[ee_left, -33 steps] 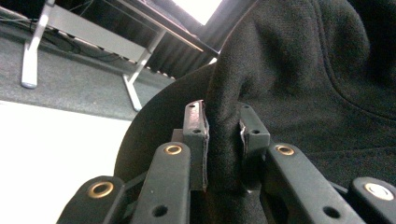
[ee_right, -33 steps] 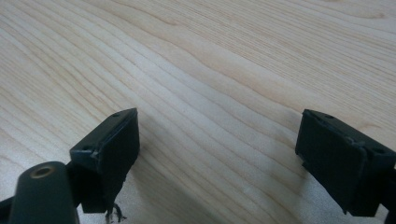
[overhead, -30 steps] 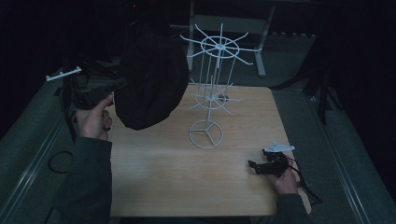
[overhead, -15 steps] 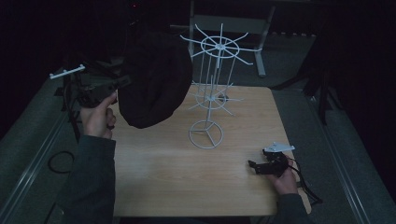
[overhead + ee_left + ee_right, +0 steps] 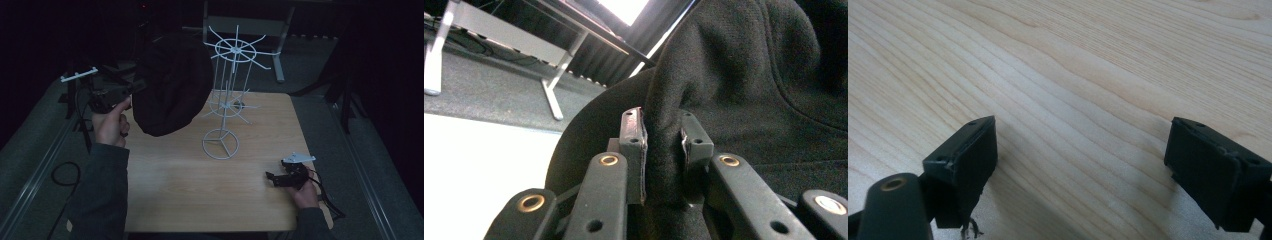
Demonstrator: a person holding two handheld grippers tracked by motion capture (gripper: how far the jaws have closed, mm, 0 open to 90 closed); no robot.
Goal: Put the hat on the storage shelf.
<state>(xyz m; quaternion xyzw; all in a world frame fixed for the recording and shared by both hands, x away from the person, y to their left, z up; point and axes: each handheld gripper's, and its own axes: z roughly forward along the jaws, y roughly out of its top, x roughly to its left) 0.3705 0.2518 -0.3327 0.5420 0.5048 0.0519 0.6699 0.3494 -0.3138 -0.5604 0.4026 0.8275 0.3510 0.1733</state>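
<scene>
Since 1 second ago my left tongs [image 5: 131, 91] have carried the black hat [image 5: 172, 90] slightly up-frame, toward the white wire rack [image 5: 227, 95]. Left clamps a thin fold; it could slip. Right tongs [image 5: 272, 177] rest open on the tabletop [image 5: 200, 195].

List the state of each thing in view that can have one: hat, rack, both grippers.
Black hat: lifted off the table, hanging beside the rack's top ring, not hooked.
White wire rack: upright on the table, its hooks bare.
Left gripper: fingers shut on the hat's fabric.
Right gripper: fingers open, holding nothing, low over the table.
</scene>
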